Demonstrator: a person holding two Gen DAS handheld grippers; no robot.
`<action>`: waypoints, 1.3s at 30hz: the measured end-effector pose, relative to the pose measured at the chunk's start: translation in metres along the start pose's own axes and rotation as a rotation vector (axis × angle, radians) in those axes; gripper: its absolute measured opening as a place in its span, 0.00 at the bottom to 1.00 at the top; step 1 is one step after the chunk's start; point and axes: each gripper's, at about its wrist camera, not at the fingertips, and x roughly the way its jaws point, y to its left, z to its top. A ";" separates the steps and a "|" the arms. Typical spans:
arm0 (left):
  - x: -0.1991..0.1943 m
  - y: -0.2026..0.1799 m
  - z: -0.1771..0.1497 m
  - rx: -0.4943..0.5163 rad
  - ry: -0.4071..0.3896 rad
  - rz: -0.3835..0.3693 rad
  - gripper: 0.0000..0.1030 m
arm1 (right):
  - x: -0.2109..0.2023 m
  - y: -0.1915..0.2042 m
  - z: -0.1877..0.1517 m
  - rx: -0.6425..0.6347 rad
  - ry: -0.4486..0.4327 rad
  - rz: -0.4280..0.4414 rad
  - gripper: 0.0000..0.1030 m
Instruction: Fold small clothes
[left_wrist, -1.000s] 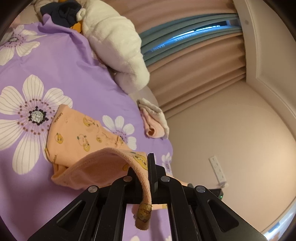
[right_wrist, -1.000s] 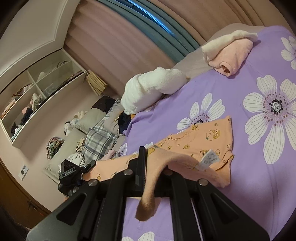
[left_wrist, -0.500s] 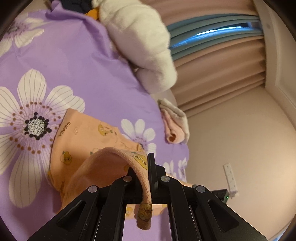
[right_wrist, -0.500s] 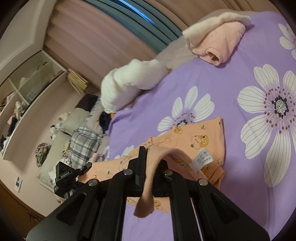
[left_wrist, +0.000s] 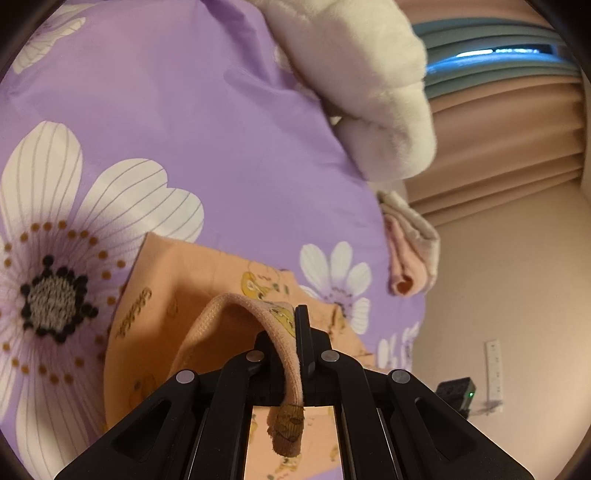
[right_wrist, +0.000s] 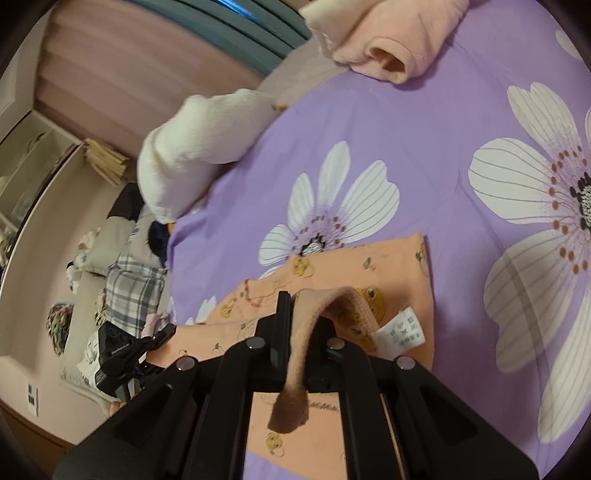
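Pinching one edge of the small orange cotton garment with yellow cartoon prints (left_wrist: 177, 280) in each pair of tongs, I have the left tongs (left_wrist: 300, 354) and the right tongs (right_wrist: 295, 332) both fully closed on a ribbed hem, with a short tail of fabric hanging out behind each grip. I judge the two-point hold is there to carry that edge as one straight line over the rest of the garment, which lies flat on the purple bedspread with large white flowers (left_wrist: 229, 147), so the fold lands even. The white care label (right_wrist: 400, 332) faces up beside the right tongs, which suggests the inside of the cloth is turned outward there. A rolled white fleece blanket (left_wrist: 369, 74) and a folded pink and cream cloth (right_wrist: 384, 44) sit at the far side of the bed, well apart from the work. The near edge of the garment is hidden under both tong frames, so I cannot tell whether the layers line up, and the printed lettering on the cloth is too distorted to read.
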 end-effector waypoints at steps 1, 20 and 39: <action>0.004 0.003 0.002 -0.016 0.008 0.011 0.00 | 0.003 -0.002 0.002 0.010 0.008 -0.005 0.06; 0.001 0.063 0.043 -0.497 -0.098 -0.144 0.55 | 0.019 -0.079 0.041 0.560 -0.011 0.190 0.53; -0.029 -0.010 -0.099 0.459 0.051 0.298 0.49 | -0.017 0.009 -0.081 -0.428 0.182 -0.232 0.24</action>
